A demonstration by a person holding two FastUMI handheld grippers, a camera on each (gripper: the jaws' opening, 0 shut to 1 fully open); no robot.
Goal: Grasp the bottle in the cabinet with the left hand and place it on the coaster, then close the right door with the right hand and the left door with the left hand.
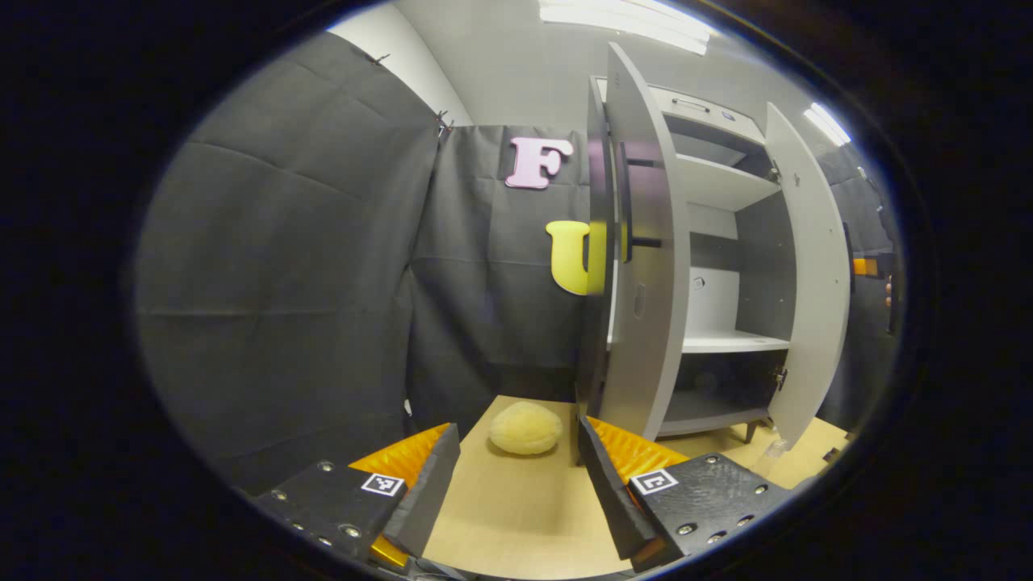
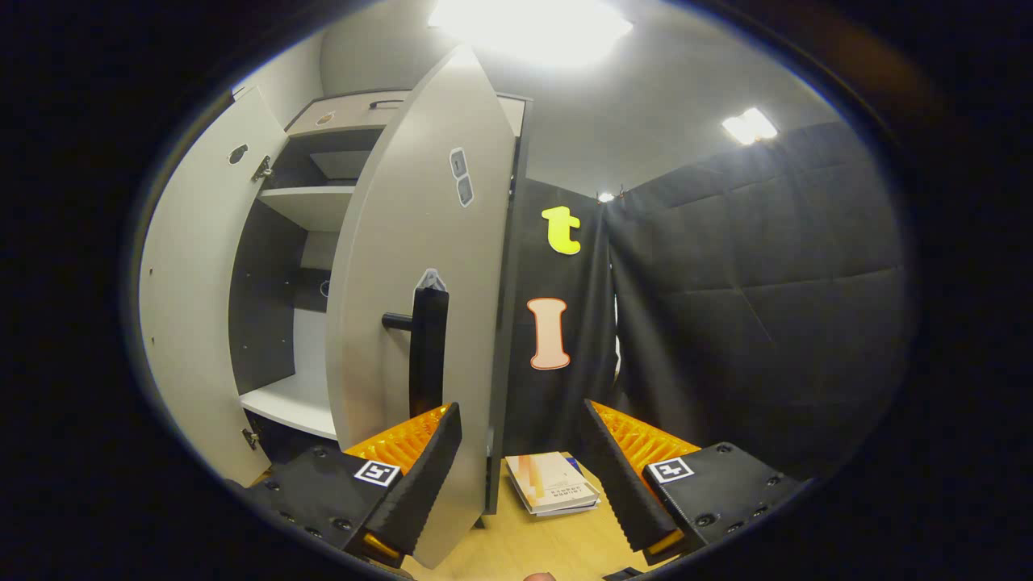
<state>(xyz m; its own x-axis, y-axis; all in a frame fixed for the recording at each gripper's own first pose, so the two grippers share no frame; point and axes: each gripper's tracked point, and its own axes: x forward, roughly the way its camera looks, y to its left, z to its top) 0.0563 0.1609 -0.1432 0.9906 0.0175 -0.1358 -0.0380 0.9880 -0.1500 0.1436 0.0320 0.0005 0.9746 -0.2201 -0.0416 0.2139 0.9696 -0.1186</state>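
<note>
The grey cabinet [image 1: 730, 341] stands on the wooden table with both doors swung out. In the left gripper view its left door [image 1: 641, 266] is edge-on just beyond my open left gripper [image 1: 516, 476], with the right door [image 1: 817, 274] farther off. A small clear object [image 1: 775, 446], perhaps the bottle, sits low by that door's foot. In the right gripper view the right door [image 2: 420, 266] with its black handle [image 2: 428, 347] rises close behind my open right gripper [image 2: 520, 476]. I cannot tell whether a finger touches the door.
A pale yellow rounded lump [image 1: 526, 428] lies on the table [image 1: 516, 516] ahead of the left gripper. A small stack of books [image 2: 553, 482] lies on the table right of the cabinet. Black cloth walls close in on both sides.
</note>
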